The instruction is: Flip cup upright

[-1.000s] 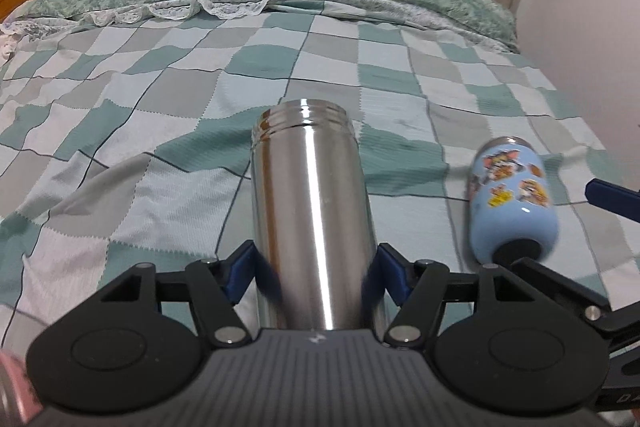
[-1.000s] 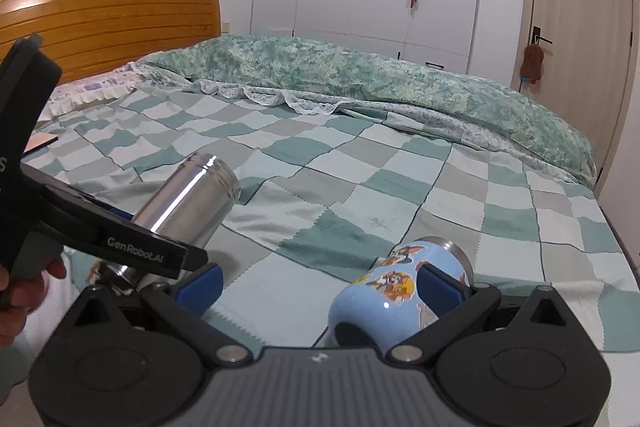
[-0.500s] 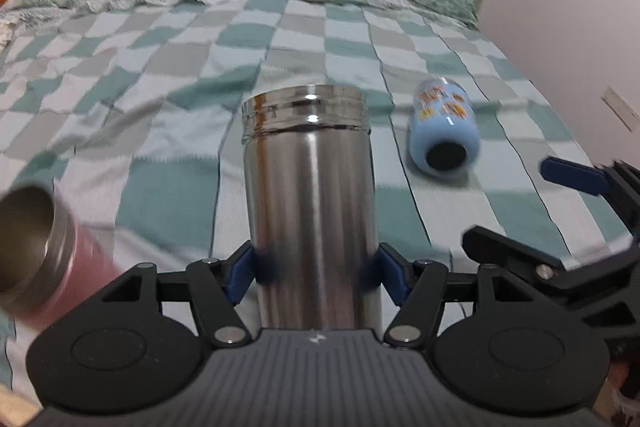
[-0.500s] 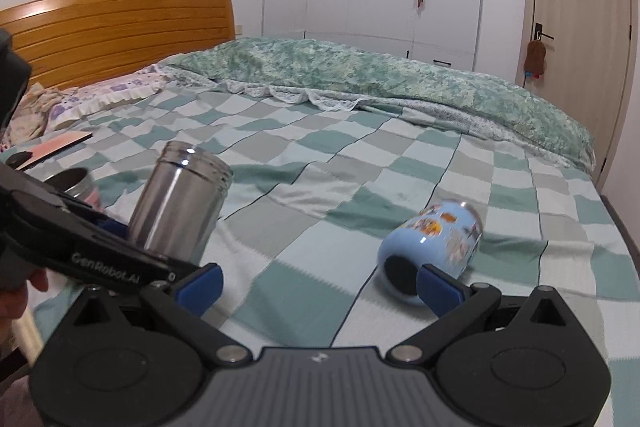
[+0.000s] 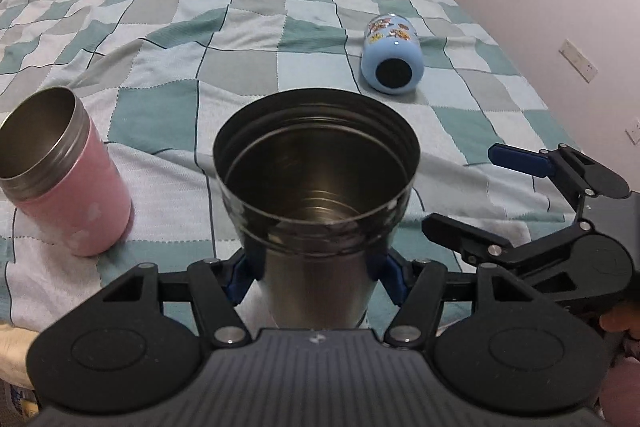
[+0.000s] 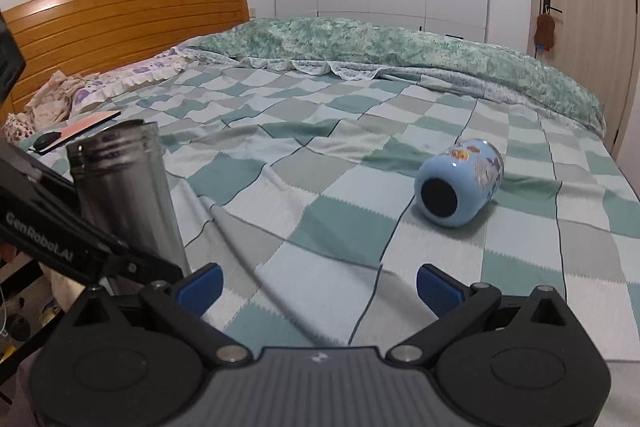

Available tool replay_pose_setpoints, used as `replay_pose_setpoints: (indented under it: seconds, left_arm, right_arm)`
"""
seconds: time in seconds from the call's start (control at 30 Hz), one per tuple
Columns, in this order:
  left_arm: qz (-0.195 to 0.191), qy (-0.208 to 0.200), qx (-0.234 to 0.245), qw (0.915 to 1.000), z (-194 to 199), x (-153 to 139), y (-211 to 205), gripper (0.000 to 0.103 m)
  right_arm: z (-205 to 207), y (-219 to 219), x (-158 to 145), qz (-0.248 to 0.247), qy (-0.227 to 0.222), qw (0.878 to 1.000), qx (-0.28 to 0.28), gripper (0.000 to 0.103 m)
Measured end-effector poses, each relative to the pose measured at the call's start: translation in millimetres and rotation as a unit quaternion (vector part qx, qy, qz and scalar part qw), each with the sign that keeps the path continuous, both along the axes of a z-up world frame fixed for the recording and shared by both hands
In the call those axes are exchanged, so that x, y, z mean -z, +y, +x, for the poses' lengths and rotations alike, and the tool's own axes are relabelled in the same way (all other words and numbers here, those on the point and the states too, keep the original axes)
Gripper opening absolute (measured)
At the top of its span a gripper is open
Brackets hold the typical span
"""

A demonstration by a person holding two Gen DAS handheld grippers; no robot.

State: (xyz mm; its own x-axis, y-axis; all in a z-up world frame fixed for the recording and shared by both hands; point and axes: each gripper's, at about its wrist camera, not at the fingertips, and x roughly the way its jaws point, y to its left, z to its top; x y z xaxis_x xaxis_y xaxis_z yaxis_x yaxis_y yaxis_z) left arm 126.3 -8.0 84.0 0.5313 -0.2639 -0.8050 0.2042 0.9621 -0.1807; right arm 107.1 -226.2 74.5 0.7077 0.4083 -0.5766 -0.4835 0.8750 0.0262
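Note:
My left gripper (image 5: 314,277) is shut on a steel cup (image 5: 316,211), held nearly upright near the bed's front edge, its open mouth up toward the camera. The same steel cup (image 6: 128,195) shows at the left of the right wrist view. A blue cartoon-print cup (image 5: 391,55) lies on its side on the checked blanket, base toward me; it also shows in the right wrist view (image 6: 460,183). My right gripper (image 6: 318,287) is open and empty, pulled back from the blue cup; it also appears at the right of the left wrist view (image 5: 480,195).
A pink cup (image 5: 60,167) stands upright, mouth up, left of the steel cup. The checked blanket (image 6: 320,227) covers the bed; a green duvet (image 6: 400,43) is bunched at the far end. A wooden headboard (image 6: 120,15) and pillows are at the left.
My left gripper has tilted the steel cup from lying along my view to nearly upright, so its open mouth now shows. My right gripper has drawn back from the blue cup.

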Motion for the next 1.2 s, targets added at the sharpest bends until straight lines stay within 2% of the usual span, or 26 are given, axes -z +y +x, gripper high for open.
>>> replay_pose_setpoints:
  seconds: [0.1, 0.33, 0.53, 0.57, 0.6, 0.63, 0.7, 1.0, 1.2]
  left_arm:
    - [0.004, 0.006, -0.010, 0.9999, 7, 10, 0, 0.064]
    - [0.010, -0.021, -0.035, 0.9991, 35, 19, -13, 0.064]
    - [0.018, -0.003, -0.058, 0.9982, 63, 46, -17, 0.065]
    - [0.018, -0.003, -0.056, 0.9983, 63, 50, -18, 0.067]
    - [0.018, -0.004, -0.054, 0.9984, 63, 52, -18, 0.075]
    - [0.016, -0.010, -0.053, 0.9984, 61, 53, -18, 0.087]
    - [0.013, -0.027, -0.050, 0.9983, 58, 52, -17, 0.103]
    - [0.016, -0.128, -0.050, 0.9904, 33, 23, -10, 0.103]
    - [0.009, -0.206, -0.057, 0.9768, 4, 4, 5, 0.103]
  right_arm:
    - [-3, -2, 5, 0.006, 0.006, 1.000, 0.003, 0.103]
    - [-2, -12, 17, 0.021, 0.016, 0.999, 0.030, 0.103]
    - [2, -26, 21, 0.027, 0.016, 0.998, 0.054, 0.103]
    - [3, -28, 22, 0.027, 0.016, 0.998, 0.056, 0.103]
    - [5, -29, 22, 0.027, 0.017, 0.998, 0.057, 0.103]
    - [6, -30, 22, 0.027, 0.017, 0.998, 0.058, 0.103]
    - [8, -30, 23, 0.029, 0.016, 0.998, 0.059, 0.103]
    - [4, -20, 17, 0.041, 0.005, 0.998, 0.055, 0.103]
    - [-3, -8, 10, 0.047, -0.009, 0.998, 0.048, 0.103]
